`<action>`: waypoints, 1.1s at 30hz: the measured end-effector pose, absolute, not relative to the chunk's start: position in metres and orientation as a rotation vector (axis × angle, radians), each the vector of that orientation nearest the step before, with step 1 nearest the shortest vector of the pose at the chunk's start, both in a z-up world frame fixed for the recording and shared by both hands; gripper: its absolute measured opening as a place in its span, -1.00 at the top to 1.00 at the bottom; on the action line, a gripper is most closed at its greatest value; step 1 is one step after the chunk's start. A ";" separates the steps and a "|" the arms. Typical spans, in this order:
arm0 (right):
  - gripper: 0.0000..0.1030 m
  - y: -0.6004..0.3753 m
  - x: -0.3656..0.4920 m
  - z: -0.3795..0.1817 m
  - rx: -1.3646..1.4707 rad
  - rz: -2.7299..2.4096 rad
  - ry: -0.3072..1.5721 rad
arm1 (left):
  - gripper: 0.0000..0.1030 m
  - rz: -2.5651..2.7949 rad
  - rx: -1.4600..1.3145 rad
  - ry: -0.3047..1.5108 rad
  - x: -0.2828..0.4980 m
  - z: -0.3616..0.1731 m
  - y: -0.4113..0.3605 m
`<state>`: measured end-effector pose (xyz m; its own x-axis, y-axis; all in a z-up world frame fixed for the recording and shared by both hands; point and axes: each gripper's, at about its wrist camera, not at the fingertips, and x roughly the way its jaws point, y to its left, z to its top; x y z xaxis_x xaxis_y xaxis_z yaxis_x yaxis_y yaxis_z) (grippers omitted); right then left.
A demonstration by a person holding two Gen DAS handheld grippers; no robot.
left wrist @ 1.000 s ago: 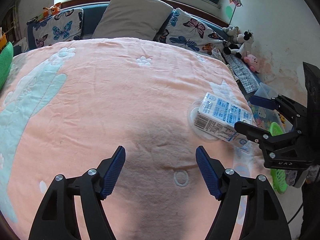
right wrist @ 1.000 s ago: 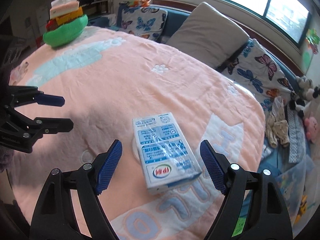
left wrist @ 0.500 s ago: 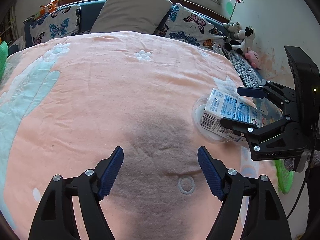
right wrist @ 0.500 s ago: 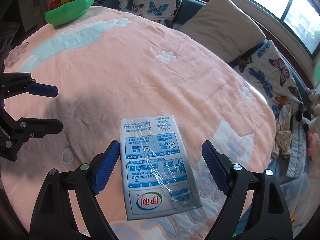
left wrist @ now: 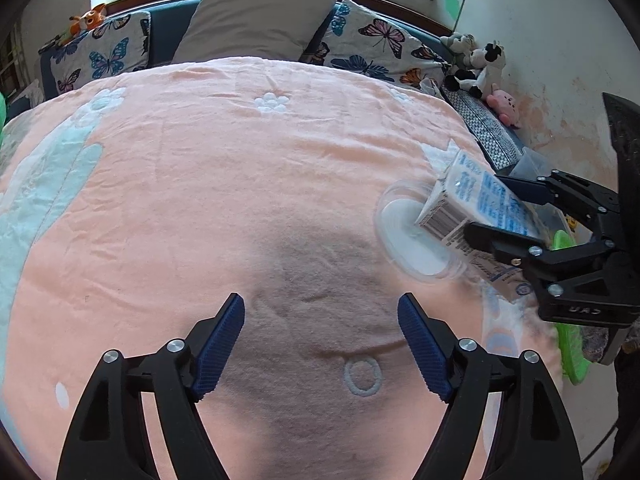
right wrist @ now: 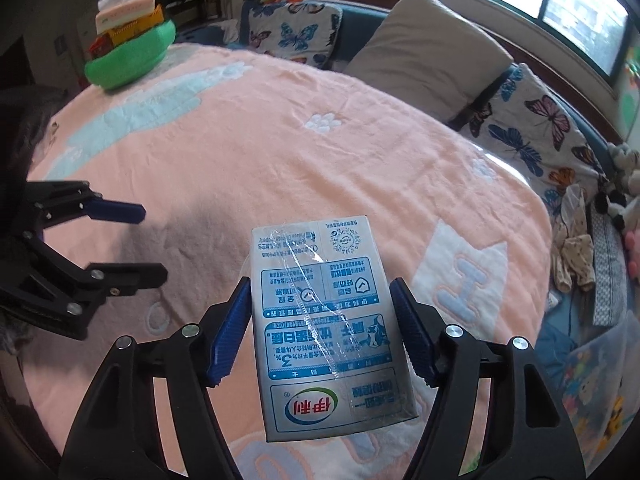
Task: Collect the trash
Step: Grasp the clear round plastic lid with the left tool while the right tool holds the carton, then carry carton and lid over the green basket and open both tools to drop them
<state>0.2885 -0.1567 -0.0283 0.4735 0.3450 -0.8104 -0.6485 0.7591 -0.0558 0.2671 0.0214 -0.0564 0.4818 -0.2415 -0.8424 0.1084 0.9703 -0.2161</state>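
A white and blue milk carton (right wrist: 326,324) lies between the pads of my right gripper (right wrist: 320,312), which is shut on its two long sides. In the left wrist view the carton (left wrist: 472,208) is tilted up off the pink blanket (left wrist: 224,184), over a clear round plastic lid (left wrist: 412,240); the right gripper (left wrist: 504,216) grips it there. My left gripper (left wrist: 320,344) is open and empty above the blanket, left of the carton; it also shows in the right wrist view (right wrist: 140,240).
A green bowl (right wrist: 132,54) stacked with tissue packs sits at the far left of the bed. Pillows (left wrist: 256,16) line the headboard. Plush toys (left wrist: 480,68) and a green basket (left wrist: 572,344) are off the bed's right side.
My right gripper moved forward around the carton and closed on it, tilting it up off the blanket. My left gripper stayed open and shifted slightly.
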 end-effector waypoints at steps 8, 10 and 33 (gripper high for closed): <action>-0.33 -0.205 0.265 -0.003 -0.240 0.544 0.852 | -0.70 -0.312 -0.034 1.024 0.274 -0.055 -0.025; -0.33 -0.219 0.258 0.000 -0.216 0.518 0.846 | -0.77 -0.340 0.009 1.022 0.276 -0.058 -0.040; -0.34 -0.305 0.205 -0.005 -0.031 0.364 0.821 | -0.81 -0.377 0.136 1.031 0.327 -0.090 -0.086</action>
<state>0.2046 -0.3051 -0.0054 0.6233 0.3050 -0.7201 -0.3290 0.9376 0.1124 0.3269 -0.0861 -0.0898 0.4567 -0.2416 -0.8562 0.3682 0.9275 -0.0654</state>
